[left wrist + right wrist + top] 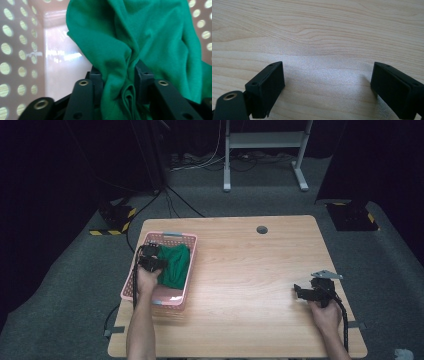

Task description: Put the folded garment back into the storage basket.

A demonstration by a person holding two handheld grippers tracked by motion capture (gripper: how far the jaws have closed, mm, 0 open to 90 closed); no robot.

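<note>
A pink perforated basket (172, 236) stands at the table's left side, with a green cloth (175, 265) bunched inside it. My left gripper (150, 262) reaches down into the basket over the cloth's left part. In the left gripper view, a thick fold of the green cloth (140, 37) fills the gap between the two black pads of my left gripper (118, 72) and touches both. The basket's wall (15, 50) rises behind it. My right gripper (300, 292) rests low at the table's right side. Its jaws stand wide open in the right gripper view (327, 75), with bare wood (317, 30) between them.
The wooden table (240, 260) has a round cable hole (262, 229) near its far edge. Beyond it stand a white metal frame (260, 150), floor cables and two black stands with yellow-striped bases (117, 217) (352, 215).
</note>
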